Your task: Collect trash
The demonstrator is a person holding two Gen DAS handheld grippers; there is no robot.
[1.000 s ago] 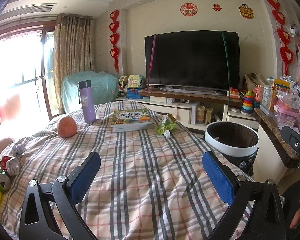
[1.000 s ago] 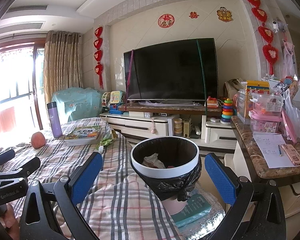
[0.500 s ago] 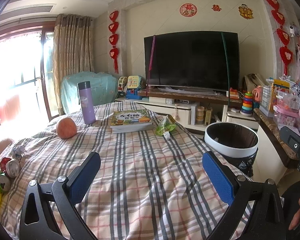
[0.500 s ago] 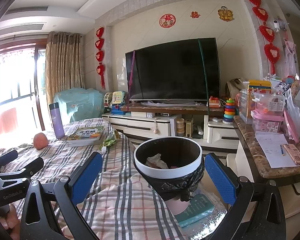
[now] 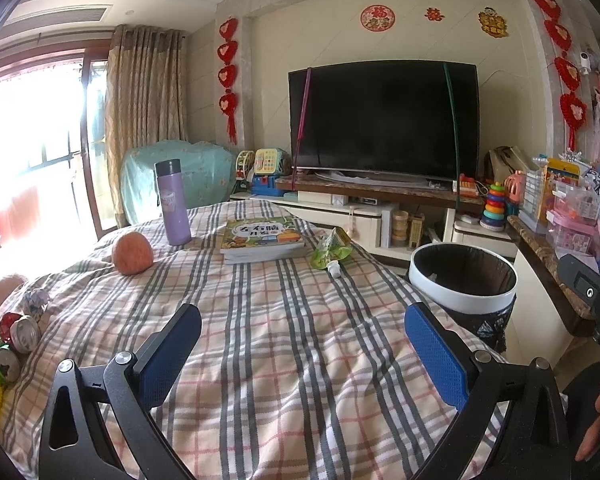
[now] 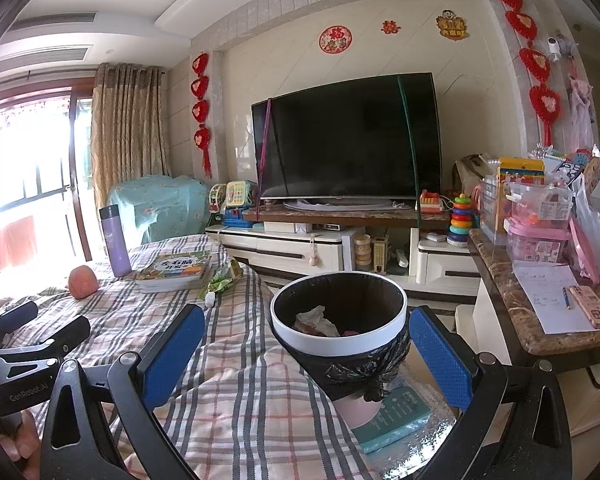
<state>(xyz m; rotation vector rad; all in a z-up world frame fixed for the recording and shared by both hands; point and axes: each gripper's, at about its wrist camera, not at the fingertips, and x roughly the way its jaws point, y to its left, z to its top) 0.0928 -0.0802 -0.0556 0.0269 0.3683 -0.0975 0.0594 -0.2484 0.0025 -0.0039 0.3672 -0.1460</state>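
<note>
A trash bin [image 6: 338, 334] with a white rim and black liner stands by the table's right edge, crumpled paper inside; it also shows in the left wrist view [image 5: 462, 290]. A green squeeze pouch [image 5: 330, 254] lies on the plaid tablecloth near a book. Crushed cans [image 5: 14, 342] and a crumpled wrapper [image 5: 35, 300] lie at the table's left edge. My left gripper [image 5: 302, 346] is open and empty over the cloth. My right gripper [image 6: 306, 354] is open and empty, just before the bin.
A purple bottle [image 5: 173, 202], an orange fruit [image 5: 132, 253] and a book [image 5: 262, 238] sit at the table's far side. A TV stand [image 6: 340, 236] is behind. A marble counter [image 6: 540, 320] with a phone and papers is to the right.
Both views have shifted only slightly; the bin looks a little nearer in the right wrist view. Both grippers stay open.
</note>
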